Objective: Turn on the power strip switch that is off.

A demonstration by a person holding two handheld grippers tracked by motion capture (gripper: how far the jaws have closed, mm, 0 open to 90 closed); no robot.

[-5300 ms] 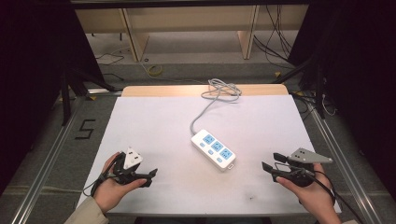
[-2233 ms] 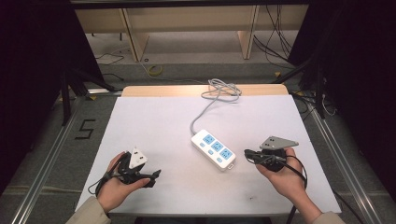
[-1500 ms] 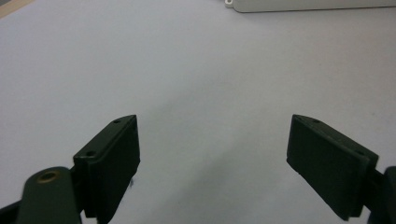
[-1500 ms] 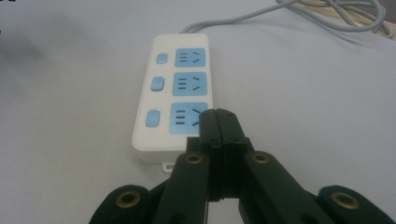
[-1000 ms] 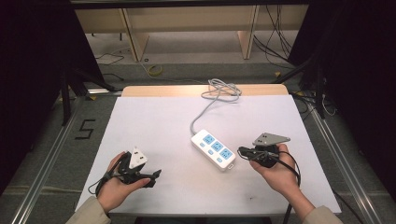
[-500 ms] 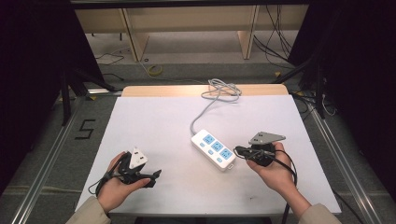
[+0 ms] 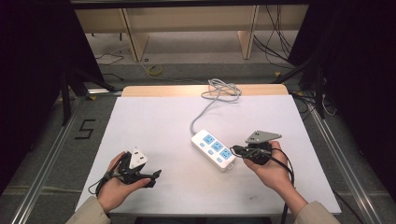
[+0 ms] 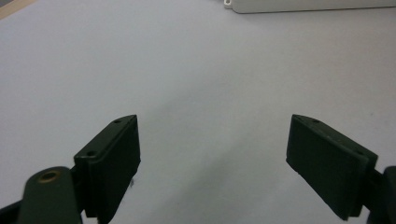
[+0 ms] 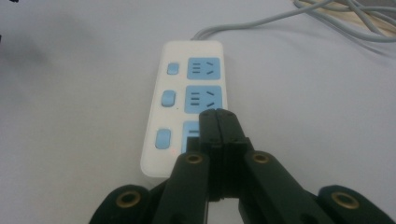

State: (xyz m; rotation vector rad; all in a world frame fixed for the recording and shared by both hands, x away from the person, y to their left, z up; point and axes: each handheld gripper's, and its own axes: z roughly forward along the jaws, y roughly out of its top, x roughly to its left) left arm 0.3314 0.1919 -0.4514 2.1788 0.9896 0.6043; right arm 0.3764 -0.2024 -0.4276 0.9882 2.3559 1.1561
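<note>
Holding the right gripper [image 9: 218, 116] pressed together over the near end of the power strip [image 7: 213, 149] mid-table, I judge a switch press is next. I'd shift onto the nearest blue button [image 9: 162, 138] and push straight down, while the left gripper [image 8: 212, 158] idles spread wide.

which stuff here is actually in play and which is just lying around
In play:
- power strip
- right gripper, jaws shut, tips over the strip's nearest socket
- left gripper, jaws open over bare table

Lying about:
- yellow cable on the floor
- wooden shelf legs

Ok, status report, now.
Left gripper open, empty. Right gripper shut, empty, over the power strip's near socket. Nothing in the way.
</note>
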